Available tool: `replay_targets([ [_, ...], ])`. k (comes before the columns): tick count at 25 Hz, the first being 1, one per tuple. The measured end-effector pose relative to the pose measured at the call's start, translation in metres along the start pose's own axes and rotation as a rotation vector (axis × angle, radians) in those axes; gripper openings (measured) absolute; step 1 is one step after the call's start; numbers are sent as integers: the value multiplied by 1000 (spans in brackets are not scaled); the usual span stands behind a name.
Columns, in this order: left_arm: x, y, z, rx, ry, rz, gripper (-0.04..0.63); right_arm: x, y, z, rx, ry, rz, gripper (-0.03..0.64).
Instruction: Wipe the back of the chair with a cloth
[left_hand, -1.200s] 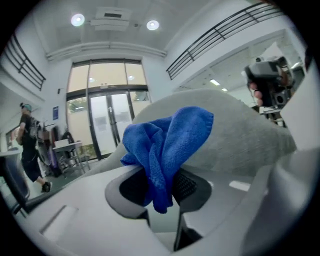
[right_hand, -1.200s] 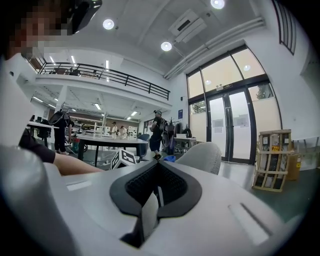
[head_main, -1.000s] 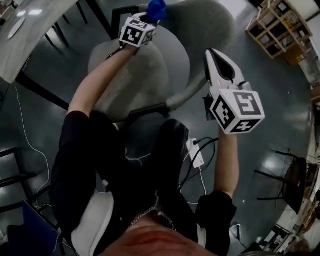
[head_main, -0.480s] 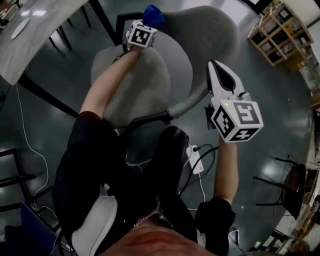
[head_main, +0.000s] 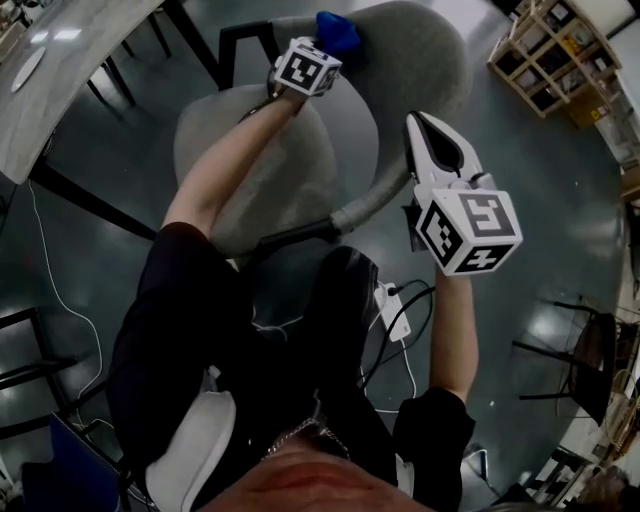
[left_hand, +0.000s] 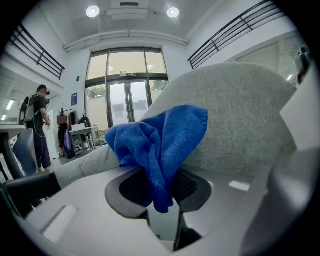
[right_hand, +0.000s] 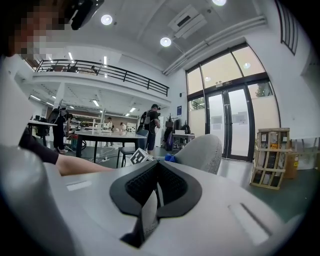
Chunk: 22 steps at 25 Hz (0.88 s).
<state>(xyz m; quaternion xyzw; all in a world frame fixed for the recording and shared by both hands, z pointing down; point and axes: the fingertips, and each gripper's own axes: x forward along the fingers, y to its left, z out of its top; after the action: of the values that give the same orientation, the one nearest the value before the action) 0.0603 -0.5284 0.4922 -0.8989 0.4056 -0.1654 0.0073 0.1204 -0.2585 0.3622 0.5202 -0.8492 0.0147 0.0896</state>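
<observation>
Now cloth (left_hand: 161, 137) is being pinched by left gripper (left_hand: 161, 186) against chair back (left_hand: 242, 112) for wiping; right gripper (right_hand: 156, 189) is being held pressed together, empty.

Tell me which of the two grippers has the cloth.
The left gripper: its jaws are clamped on the blue cloth, at the grey chair back. The right gripper has its jaws together with nothing between them.

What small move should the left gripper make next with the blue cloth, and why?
Probably slide the blue cloth sideways along the chair back: the left gripper is shut on it, and the cloth seems to touch its grey fabric.
</observation>
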Motion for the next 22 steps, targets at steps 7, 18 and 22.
replay_targets([
  [7, 2, -30, 4, 19, 4, -66, 112, -4, 0, -1, -1, -1, -6, 3],
  [18, -14, -112, 26, 146, -27, -223, 110, -9, 2, 1, 0, -6, -4, 3],
  [22, -20, -127, 30, 155, -45, -254, 110, -11, 3, 0, 0, -7, -5, 3],
])
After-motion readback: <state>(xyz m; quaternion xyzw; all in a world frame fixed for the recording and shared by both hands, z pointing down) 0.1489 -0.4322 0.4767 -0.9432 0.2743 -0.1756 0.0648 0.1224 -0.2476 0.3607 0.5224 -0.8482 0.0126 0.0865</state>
